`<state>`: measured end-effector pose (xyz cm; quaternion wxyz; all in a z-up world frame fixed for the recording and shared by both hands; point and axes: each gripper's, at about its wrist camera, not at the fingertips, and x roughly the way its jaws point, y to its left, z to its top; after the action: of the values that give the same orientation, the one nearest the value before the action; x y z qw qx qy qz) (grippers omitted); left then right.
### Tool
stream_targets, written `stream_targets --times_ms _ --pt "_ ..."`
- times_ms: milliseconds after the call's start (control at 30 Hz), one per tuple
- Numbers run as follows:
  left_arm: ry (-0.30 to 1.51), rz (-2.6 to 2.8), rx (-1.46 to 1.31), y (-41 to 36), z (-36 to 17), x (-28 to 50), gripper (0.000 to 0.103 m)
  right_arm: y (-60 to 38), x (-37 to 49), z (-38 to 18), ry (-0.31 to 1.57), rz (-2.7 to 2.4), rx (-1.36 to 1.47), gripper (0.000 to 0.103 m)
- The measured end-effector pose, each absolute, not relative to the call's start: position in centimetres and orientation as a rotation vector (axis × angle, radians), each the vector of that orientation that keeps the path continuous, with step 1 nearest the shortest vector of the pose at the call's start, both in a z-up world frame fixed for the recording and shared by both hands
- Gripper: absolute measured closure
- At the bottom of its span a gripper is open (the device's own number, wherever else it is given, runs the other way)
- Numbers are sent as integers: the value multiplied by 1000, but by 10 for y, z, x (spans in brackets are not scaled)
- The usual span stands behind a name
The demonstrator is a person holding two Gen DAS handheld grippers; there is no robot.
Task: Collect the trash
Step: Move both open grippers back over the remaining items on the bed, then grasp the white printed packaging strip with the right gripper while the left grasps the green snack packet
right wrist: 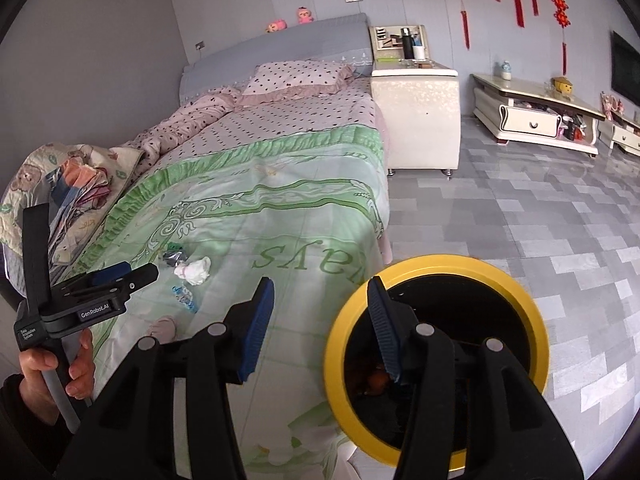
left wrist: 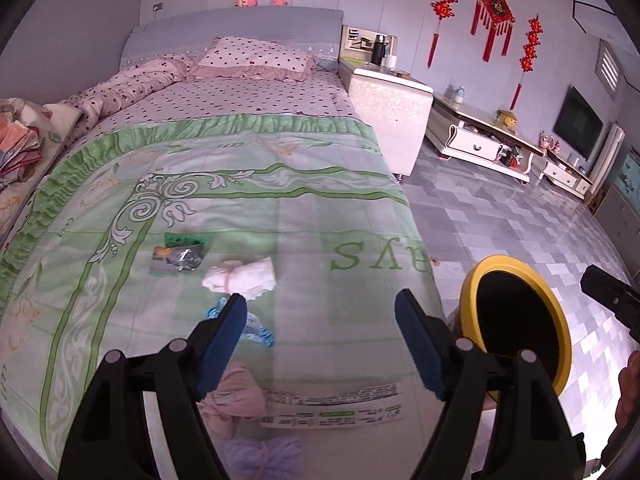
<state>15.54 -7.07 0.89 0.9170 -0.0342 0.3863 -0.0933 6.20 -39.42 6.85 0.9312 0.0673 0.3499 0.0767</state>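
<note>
Over the bed (left wrist: 240,208), the left wrist view shows the left gripper (left wrist: 320,344) with its jaws spread wide and nothing between them. Just past the left jaw lies a white crumpled tissue (left wrist: 240,278). Farther out sit a shiny wrapper (left wrist: 180,258) and a green scrap (left wrist: 186,239). A blue wrapper (left wrist: 256,330) peeks out right beside the left jaw. Under the jaws lie a pink wad (left wrist: 236,398) and a printed paper strip (left wrist: 332,404). To do this well, I think the jaws should come down over one piece only and not pinch the blanket too.

From the right wrist view, the right gripper (right wrist: 322,328) has its jaws apart and empty. Its right jaw hangs over the yellow bin (right wrist: 436,356), which stands on the floor (right wrist: 520,208) beside the bed. Some dark stuff is in the bin. The other gripper is off to the left, held by a hand (right wrist: 52,368). Nothing seems to block the way.
</note>
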Motion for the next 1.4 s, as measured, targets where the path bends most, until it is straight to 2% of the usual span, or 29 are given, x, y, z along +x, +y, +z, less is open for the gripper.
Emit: stream_targets --times_ms 333,667,967,1400 --pt "823 -77 -113 -1 -8 166 30 -319 81 41 782 262 62 57" --pt "872 35 -130 53 -42 212 30 -260 98 -5 876 385 -71 53" --pt "915 83 -147 73 -71 265 30 -225 104 -53 976 484 -215 51" --pt "961 87 -157 59 -99 328 30 -207 109 -91 1036 559 -371 46"
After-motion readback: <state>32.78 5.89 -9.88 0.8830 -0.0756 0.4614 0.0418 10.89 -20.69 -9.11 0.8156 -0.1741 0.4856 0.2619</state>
